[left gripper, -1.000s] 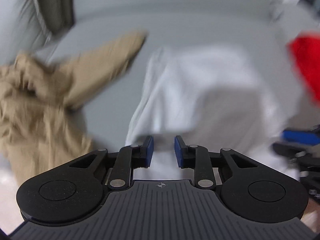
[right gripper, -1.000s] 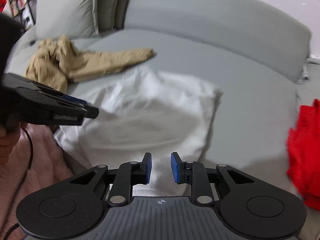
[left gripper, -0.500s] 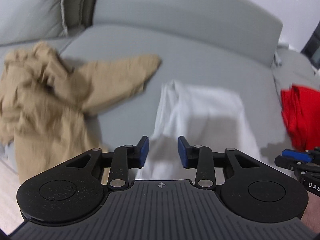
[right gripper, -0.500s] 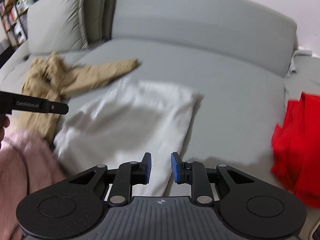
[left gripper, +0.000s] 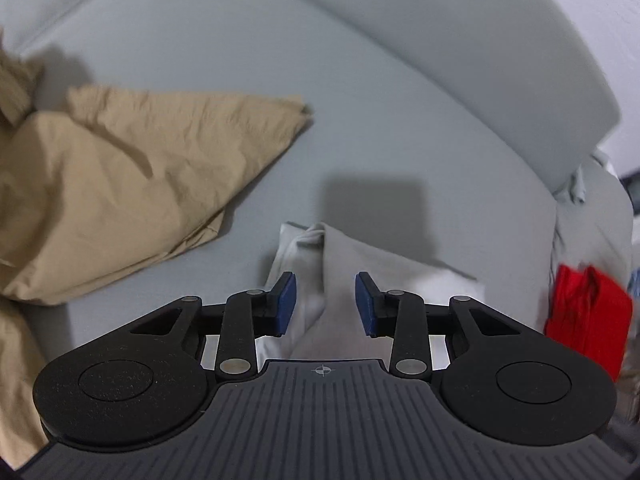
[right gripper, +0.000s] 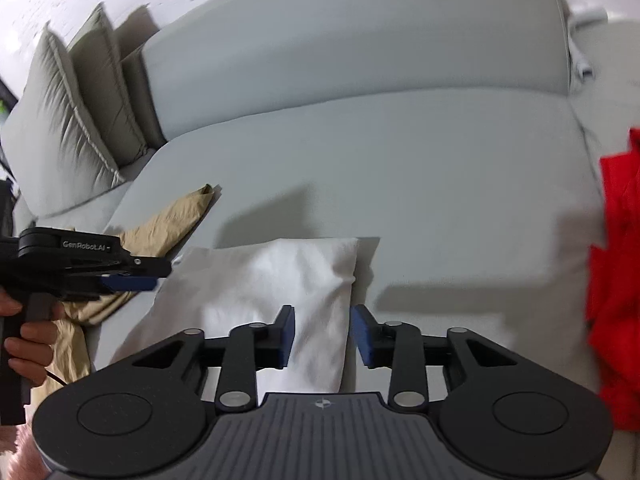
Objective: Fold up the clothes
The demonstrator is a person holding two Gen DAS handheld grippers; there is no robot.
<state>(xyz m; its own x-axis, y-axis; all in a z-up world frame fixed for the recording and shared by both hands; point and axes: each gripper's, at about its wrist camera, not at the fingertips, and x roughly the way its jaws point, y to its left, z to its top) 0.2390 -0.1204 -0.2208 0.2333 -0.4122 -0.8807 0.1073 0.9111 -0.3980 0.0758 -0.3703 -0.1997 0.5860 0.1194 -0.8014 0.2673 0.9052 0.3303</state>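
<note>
A: What's the biggest thing here?

B: The grey sofa (right gripper: 400, 152), with its seat carrying everything. On the seat's left lies a crumpled tan garment (left gripper: 120, 184), at the right end a red garment (right gripper: 616, 272), and between them the white garment (right gripper: 260, 280), folded into a rough rectangle near the seat's front edge.

A: How would the white one handle?

B: My guess is light, soft and limp. It puckers and sags at the corners, so it won't hold a shape by itself. It may slide a little on the smooth cushion, and a pinch that catches only the top layer would likely peel the fold open.

A: Where to take hold, then?

B: At the edges, through all layers. The left claw (left gripper: 326, 304) hangs over the garment's left edge, where a raised ridge of cloth lies between the jaws; they are apart, closing slightly, and the pads press on nothing. The right claw (right gripper: 322, 334) sits over the right edge, jaws apart and widening, cloth below the left pad, bare cushion below the right.

A: So nothing is gripped?

B: Nothing. From the right wrist view the left claw also appears free of the cloth, held by a hand (right gripper: 28, 340).
</note>
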